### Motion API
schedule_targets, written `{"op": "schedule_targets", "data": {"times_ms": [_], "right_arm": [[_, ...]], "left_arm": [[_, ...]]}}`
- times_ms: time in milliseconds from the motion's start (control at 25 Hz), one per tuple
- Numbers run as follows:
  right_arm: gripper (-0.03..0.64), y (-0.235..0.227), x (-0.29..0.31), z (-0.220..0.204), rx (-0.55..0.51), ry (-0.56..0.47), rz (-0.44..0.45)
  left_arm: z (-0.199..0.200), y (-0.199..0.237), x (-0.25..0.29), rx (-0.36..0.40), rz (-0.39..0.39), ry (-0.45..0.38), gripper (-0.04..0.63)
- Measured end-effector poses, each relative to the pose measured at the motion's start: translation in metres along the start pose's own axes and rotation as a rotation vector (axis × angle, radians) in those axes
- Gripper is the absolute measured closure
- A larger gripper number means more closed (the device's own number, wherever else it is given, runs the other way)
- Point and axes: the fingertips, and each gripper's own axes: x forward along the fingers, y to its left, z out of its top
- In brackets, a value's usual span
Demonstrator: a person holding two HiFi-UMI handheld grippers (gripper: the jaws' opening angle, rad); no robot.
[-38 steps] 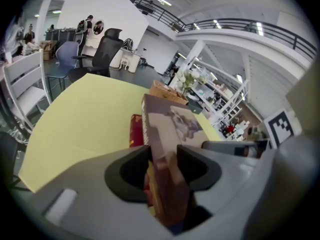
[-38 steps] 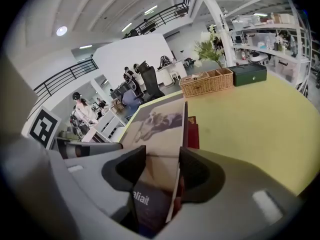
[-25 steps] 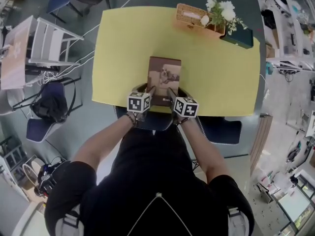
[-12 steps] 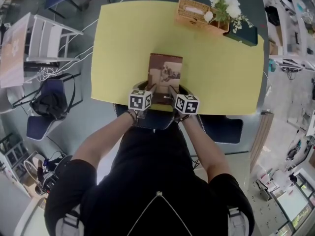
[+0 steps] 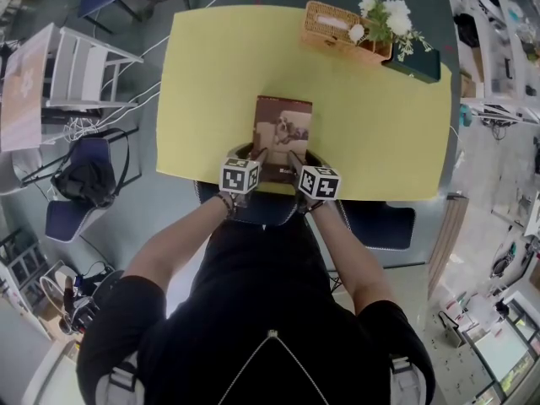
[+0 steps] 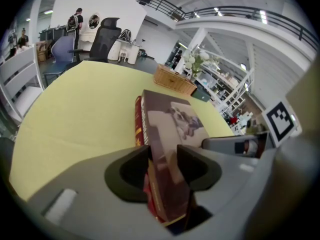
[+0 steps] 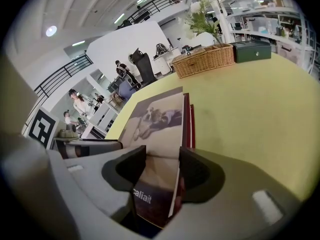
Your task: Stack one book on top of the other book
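Observation:
A brown book [image 5: 283, 133] with a dog picture on its cover lies on a red book [image 6: 138, 126] near the front edge of the yellow table [image 5: 211, 74]. In the head view the red book is hidden beneath it. My left gripper [image 5: 260, 154] is at the stack's near left corner, and my right gripper [image 5: 294, 156] is at its near right corner. In the left gripper view the jaws press on the brown book [image 6: 170, 119], with a red edge showing between them. In the right gripper view the jaws close on the brown book [image 7: 157, 116] beside the red book [image 7: 191, 124].
A wicker basket [image 5: 333, 25], white flowers [image 5: 384, 15] and a dark green box [image 5: 413, 62] stand at the table's far right. A white chair [image 5: 80, 70] and a blue chair [image 5: 84, 184] stand left of the table. People are far off in the room.

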Motion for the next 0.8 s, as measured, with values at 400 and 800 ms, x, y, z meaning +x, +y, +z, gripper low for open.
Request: {"op": "schedule_targets", "data": {"times_ms": [400, 800], "right_arm": [[0.404, -0.001, 0.002, 0.001, -0.009, -0.001, 0.015], [0.371, -0.014, -0.018, 0.007, 0.108, -0.077, 0.048]], "left_arm": [[0.001, 0.0, 0.002, 0.002, 0.003, -0.003, 0.4], [0.008, 0.012, -0.016, -0.034, 0.0, -0.048, 0.356]]}}
